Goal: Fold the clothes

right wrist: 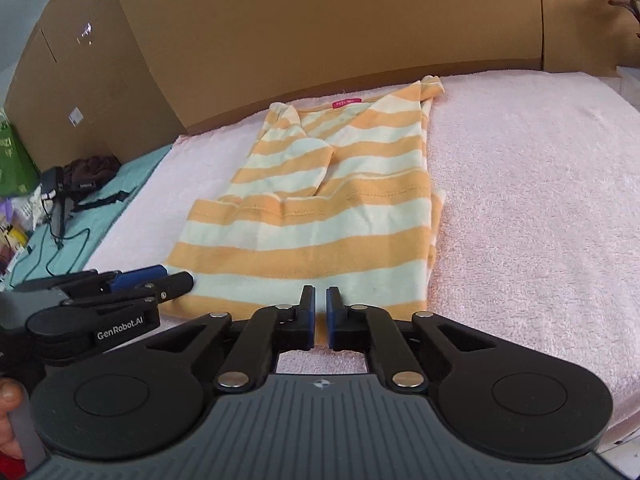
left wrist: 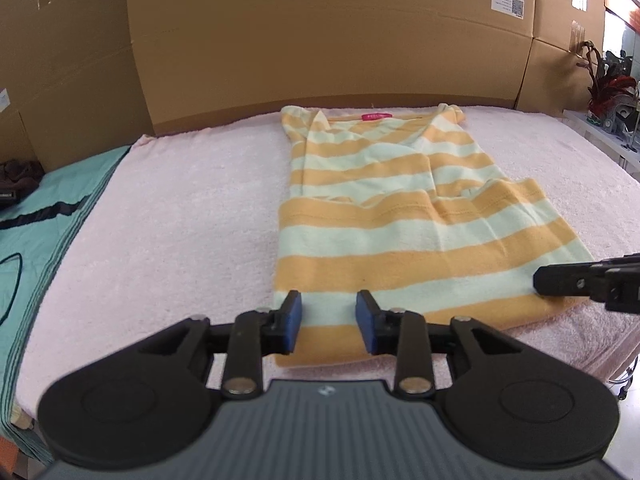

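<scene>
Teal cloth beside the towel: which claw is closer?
Left. The left claw is at the striped shirt's near corner on the teal cloth's side; the right claw is farther along the hem.

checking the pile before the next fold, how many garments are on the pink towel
1: a striped shirt, orange and pale, lying partly folded on the pink towel, collar end towards the cardboard wall. Nothing else shows on it; anything under the shirt would be hidden.

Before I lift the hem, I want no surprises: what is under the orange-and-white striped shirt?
The orange-and-white striped shirt lies on a pink terry towel, which shows all around it. Whether anything lies between its folded layers cannot be seen; the cloth covers that.
</scene>
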`<action>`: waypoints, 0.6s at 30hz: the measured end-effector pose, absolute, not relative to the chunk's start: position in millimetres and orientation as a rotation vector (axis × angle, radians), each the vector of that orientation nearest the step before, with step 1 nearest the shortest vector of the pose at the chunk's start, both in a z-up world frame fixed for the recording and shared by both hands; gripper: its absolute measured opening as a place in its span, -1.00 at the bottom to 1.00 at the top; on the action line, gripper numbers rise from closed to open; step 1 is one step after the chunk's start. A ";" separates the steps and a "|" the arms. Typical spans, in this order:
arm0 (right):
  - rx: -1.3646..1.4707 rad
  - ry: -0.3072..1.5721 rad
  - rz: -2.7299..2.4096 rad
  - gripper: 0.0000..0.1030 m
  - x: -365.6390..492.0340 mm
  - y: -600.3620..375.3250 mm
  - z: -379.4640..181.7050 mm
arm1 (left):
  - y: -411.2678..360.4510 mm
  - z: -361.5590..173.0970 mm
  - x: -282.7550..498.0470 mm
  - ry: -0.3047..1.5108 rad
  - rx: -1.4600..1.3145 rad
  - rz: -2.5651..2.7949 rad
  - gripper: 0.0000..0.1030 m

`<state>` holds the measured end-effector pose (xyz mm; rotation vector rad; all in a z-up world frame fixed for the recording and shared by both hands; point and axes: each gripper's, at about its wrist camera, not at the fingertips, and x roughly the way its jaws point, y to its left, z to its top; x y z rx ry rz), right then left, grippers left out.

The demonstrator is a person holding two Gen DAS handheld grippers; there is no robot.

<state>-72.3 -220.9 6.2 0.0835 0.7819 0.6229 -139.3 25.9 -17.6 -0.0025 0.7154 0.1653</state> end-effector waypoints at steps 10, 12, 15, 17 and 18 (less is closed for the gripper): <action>0.101 0.684 0.567 -0.75 -78.8 -235.5 13.3 | 23.7 -21.7 -138.8 0.711 0.030 0.175 -0.21; 0.104 0.665 0.555 -0.69 -80.1 -238.4 14.8 | 31.6 -15.5 -140.5 0.715 0.014 0.183 -0.21; 0.119 0.638 0.563 -0.63 -68.8 -233.7 22.9 | 35.8 -4.7 -134.8 0.694 0.017 0.193 -0.39; 0.132 0.644 0.600 -0.63 -55.7 -221.4 23.4 | 35.0 2.0 -121.5 0.673 0.004 0.165 -0.38; 0.119 0.646 0.608 -0.64 -49.8 -213.1 21.1 | 34.5 -1.0 -112.7 0.678 0.013 0.171 -0.37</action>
